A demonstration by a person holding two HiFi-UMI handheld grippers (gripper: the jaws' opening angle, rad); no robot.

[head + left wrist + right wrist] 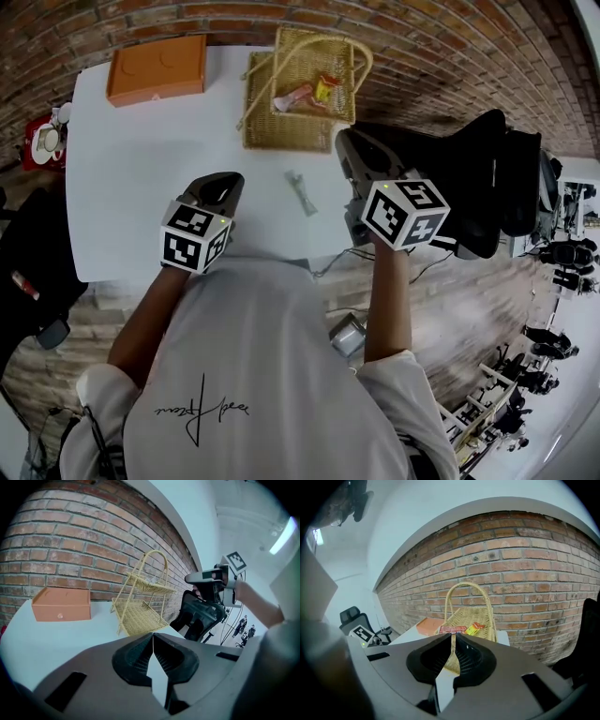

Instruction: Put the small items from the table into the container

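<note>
Jaws clamped empty on the left gripper (220, 184), closing on nothing on the right gripper (351, 142): seemingly between picks, one grey packet (302, 192) lying on the table (150, 159) near the wicker basket (272, 131), needing reopened jaws.

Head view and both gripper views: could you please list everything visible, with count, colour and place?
rectangular white table: one, white, beside the brick wall
woven wicker basket with a handle: one, straw yellow, far side of the table
small packets: two, one red-pink and one yellow, inside the basket
rectangular orange box: one, orange, far left corner of the table
small grey item: one, grey, on the table on the near side of the basket; too small to identify
black office chair: one, black, right of the table
left gripper: one, dark grey, jaws shut, empty
right gripper: one, dark grey, jaws closing, nothing between them
</note>
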